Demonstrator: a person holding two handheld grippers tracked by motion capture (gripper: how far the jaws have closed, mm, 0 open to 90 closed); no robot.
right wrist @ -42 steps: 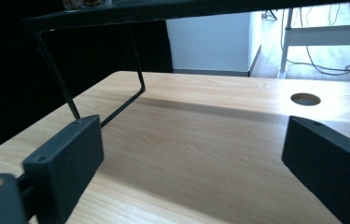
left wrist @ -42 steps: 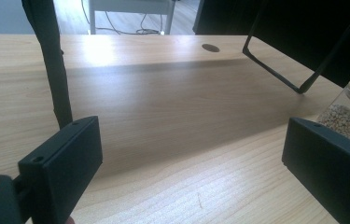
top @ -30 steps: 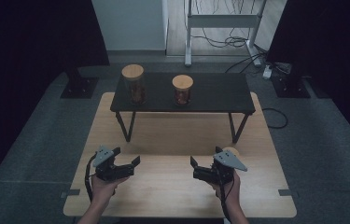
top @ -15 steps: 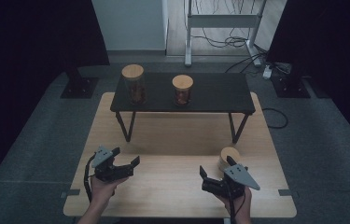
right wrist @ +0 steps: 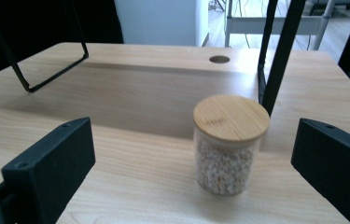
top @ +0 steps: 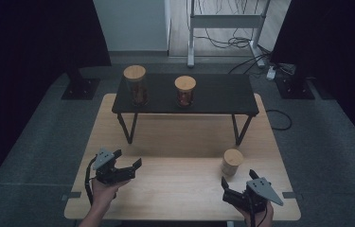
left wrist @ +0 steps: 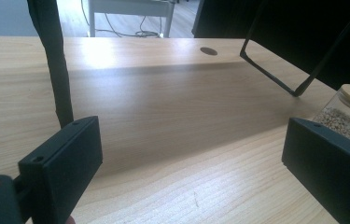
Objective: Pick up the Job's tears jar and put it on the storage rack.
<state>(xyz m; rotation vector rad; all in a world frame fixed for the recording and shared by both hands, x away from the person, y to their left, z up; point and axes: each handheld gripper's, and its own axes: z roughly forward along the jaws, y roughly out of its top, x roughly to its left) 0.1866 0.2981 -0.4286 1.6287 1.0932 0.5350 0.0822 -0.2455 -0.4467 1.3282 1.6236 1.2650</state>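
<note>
Both grippers, left (top: pixel 127 169) and right (top: pixel 232 189), gape wide; a crooked grab could tip the small jar (right wrist: pixel 228 143).

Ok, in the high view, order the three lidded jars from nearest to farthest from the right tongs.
From the right tongs:
1. The short jar on the wooden table, just ahead of them, near the table's right side.
2. The middle jar on the black shelf, roughly at its centre.
3. The tall jar on the shelf's left part, farthest away.
</note>
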